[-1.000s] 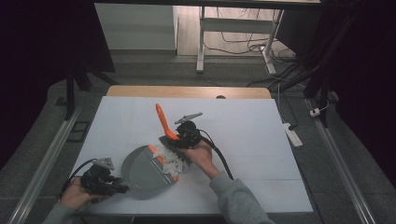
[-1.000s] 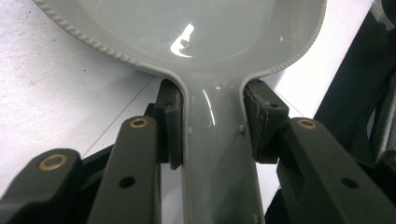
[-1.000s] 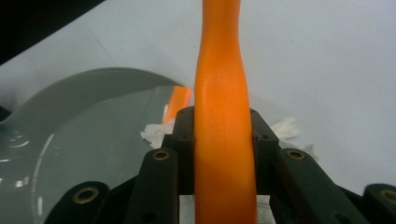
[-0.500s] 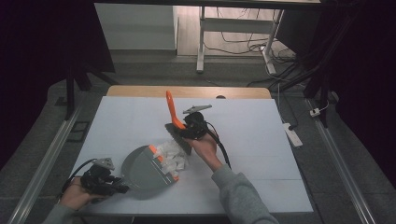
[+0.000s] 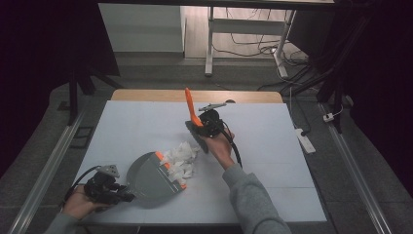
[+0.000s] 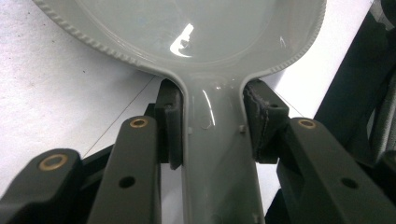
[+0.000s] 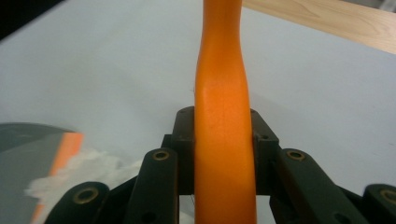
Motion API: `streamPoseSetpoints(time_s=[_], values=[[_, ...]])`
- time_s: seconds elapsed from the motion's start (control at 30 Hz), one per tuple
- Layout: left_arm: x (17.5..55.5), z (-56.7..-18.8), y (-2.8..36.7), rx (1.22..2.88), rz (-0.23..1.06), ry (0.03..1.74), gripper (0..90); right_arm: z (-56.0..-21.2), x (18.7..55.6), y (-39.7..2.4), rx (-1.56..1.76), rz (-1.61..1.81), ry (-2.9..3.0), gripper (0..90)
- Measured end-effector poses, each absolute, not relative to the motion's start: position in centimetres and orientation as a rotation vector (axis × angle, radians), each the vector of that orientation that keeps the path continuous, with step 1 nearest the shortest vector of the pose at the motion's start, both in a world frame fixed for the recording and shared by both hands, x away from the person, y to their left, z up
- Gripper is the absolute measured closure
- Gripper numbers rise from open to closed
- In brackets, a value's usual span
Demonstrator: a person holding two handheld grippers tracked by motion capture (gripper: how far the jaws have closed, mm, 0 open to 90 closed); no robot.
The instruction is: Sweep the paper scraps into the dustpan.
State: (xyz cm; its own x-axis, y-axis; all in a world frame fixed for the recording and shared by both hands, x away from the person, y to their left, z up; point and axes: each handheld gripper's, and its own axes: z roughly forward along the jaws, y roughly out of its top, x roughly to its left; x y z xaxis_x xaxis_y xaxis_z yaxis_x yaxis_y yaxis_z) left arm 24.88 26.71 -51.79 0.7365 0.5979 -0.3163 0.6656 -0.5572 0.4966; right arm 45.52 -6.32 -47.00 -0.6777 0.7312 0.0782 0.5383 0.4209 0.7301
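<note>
Lower left of the high view: a hand holds the left gripper [image 5: 108,187], its jaws closed on the handle of a grey dustpan [image 5: 153,178]. In the left gripper view the two black pads press either side of that narrow glossy handle [image 6: 217,154], just behind where it widens into the pan. The dustpan lies flat on the white table [image 5: 272,161], its orange-edged mouth facing up and to the right.

Just beyond the mouth, at the centre of the frame, sits a small heap of white crumpled scraps [image 5: 181,158], touching the pan's lip. They look light and loose, likely to scatter if pushed fast.

Right of centre, a sleeved arm reaches in with the right gripper [image 5: 207,124], clamped on an orange brush handle [image 5: 191,107] that stands nearly upright. The right gripper view shows the jaws squeezing the smooth, stiff handle [image 7: 224,140] at mid-length; its plastic may be slippery. The dark brush head [image 5: 197,138] hangs just past the scraps; whether it touches the table is unclear
</note>
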Motion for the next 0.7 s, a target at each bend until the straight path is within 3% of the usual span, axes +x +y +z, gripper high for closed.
streamPoseSetpoints(time_s=[0.27,0.7], values=[[25.0,-51.8,26.5,2.334,-0.146,0.946,62.0,-48.2,45.7,-4.8,1.117,1.025,2.532,70.0],[25.1,-51.8,26.3,2.331,-0.148,0.95,62.0,-48.6,41.6,-0.2,0.933,1.076,2.723,70.0]])
